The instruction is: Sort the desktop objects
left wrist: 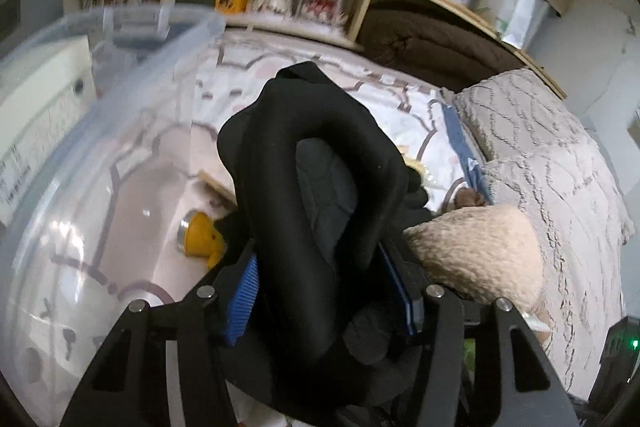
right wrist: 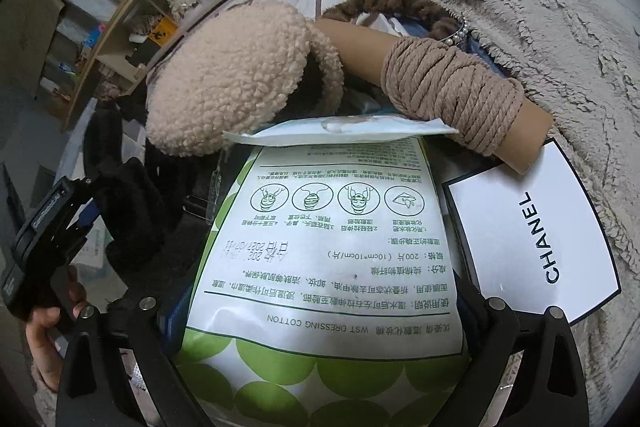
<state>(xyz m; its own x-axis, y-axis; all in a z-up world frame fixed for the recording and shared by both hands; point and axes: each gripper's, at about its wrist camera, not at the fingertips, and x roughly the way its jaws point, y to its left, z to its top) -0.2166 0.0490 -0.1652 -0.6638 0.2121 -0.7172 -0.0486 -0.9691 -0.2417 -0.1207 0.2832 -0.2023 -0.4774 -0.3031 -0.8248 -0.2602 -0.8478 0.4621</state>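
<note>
Black earmuffs (left wrist: pixel 316 187) upright, apparently lengthwise

A black padded item (left wrist: pixel 320 195) fills the centre between blue pads (left wrist: pixel 242 297); at nine o'clock, a yellow toy (left wrist: pixel 202 237). A white pack with green dots (right wrist: pixel 320 307) sits below beige fleece (right wrist: pixel 224 83) and tan cord (right wrist: pixel 452 87).

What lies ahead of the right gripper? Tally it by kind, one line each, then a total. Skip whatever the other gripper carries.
Beige fleece earmuffs: 1
Cord on a cardboard tube: 1
Pack of cotton pads: 1
White Chanel box: 1
Brown furry headband: 1
Flat white sachet: 1
Total: 6
</note>
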